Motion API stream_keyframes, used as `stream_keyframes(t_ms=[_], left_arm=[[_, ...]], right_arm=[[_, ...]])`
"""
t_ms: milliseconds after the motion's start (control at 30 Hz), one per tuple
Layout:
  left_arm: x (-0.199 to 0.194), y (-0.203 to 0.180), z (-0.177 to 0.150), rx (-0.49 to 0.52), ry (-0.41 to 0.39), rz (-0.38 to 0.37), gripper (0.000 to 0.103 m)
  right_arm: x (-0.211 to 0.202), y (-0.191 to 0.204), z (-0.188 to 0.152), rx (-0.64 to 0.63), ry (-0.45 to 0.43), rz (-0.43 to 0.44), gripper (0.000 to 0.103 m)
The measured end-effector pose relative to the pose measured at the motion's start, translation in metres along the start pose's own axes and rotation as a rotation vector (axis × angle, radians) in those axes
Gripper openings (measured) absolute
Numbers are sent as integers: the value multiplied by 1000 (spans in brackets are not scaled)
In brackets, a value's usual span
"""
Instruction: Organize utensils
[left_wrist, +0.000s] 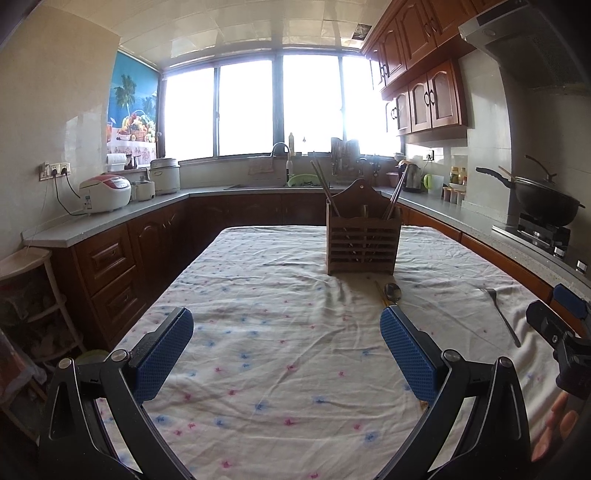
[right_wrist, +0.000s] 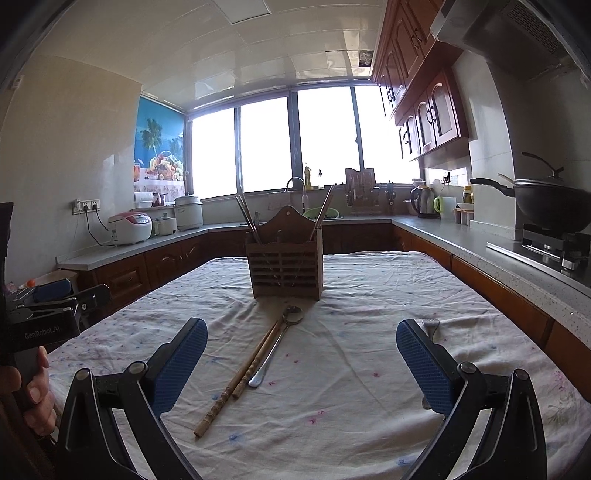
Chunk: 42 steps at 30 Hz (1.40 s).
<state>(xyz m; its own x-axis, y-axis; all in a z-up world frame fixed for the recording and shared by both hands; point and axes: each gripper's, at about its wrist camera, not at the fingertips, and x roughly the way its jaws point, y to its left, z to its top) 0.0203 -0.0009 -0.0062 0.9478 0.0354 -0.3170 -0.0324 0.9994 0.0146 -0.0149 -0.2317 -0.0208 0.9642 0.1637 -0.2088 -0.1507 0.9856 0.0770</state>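
Note:
A wooden slatted utensil holder stands upright at the table's far middle with several chopsticks leaning in it. In front of it lie a metal spoon and a pair of bamboo chopsticks. A metal fork lies to the right; in the right wrist view its tines show behind my right finger. My left gripper is open and empty above the cloth. My right gripper is open and empty, with the chopsticks and spoon between its fingers, further ahead.
The table wears a white floral cloth. Grey counters run around the room with a rice cooker, a sink, a kettle and a black wok on a stove. Wooden cabinets hang at upper right.

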Motion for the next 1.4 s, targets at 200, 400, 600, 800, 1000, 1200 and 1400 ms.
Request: stream_keyframes(t_ms=[200, 400, 600, 800, 1000, 1200, 1400], left_arm=[[-10, 0, 6, -12, -18, 12, 103], [-13, 0, 6, -17, -24, 9, 103], [-15, -1, 7, -22, -22, 3, 103], [-14, 1, 8, -30, -18, 6, 103], [-14, 2, 7, -32, -18, 12, 103], [-12, 3, 7, -33, -12, 10, 103], [-13, 3, 7, -30, -12, 11, 103]], right_arm=[[-12, 2, 9, 4, -33, 1, 103], [-16, 3, 9, 1, -40, 7, 103], [-19, 2, 10, 11, -41, 5, 103], [-20, 3, 11, 13, -41, 10, 103], [-19, 2, 12, 16, -40, 12, 103], [-18, 3, 10, 12, -38, 18, 103], [-17, 2, 9, 17, -30, 16, 103]])
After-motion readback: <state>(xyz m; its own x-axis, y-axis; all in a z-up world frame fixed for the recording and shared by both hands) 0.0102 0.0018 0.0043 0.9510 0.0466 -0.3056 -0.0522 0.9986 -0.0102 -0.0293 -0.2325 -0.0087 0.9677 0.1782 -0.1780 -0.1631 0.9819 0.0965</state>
